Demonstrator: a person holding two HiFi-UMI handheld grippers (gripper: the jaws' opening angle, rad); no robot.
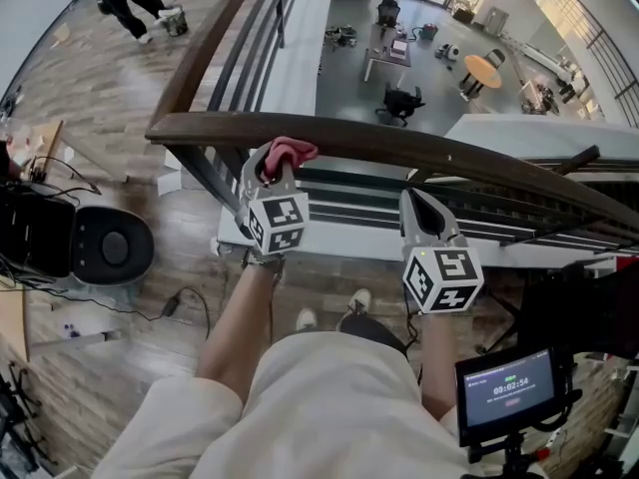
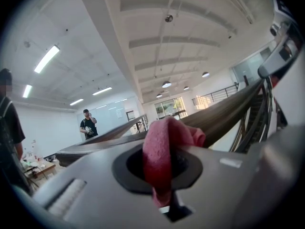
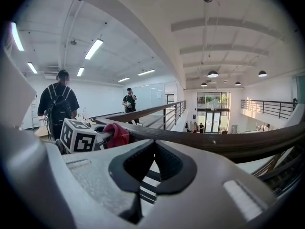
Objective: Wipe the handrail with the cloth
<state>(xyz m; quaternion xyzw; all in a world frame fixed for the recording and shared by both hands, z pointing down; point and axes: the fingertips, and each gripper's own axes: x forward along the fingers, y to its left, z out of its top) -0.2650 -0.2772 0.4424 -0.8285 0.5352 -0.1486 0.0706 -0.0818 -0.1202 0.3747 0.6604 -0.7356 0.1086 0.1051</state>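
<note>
A person stands at a dark wooden handrail (image 1: 419,150) on an upper floor, with an open drop beyond it to a lower hall where a round table (image 1: 482,68) and office chairs sit far below. The left gripper (image 1: 272,171) is clamped on a pink cloth (image 1: 291,151), which bunches out past the jaw tips and lies against the near side and top of the rail. This spot is close to the rail's left end, where it meets a corner and a second rail (image 1: 215,38) runs off away from the person. The right gripper (image 1: 416,202) sits well to the right of the cloth, its jaws pressed together with nothing between them, tips just short of the rail's near edge. To its right the rail slopes on, bare. A black rounded device (image 1: 112,248) stands on the wood floor at left, and a small screen (image 1: 509,384) is mounted low at right.
</note>
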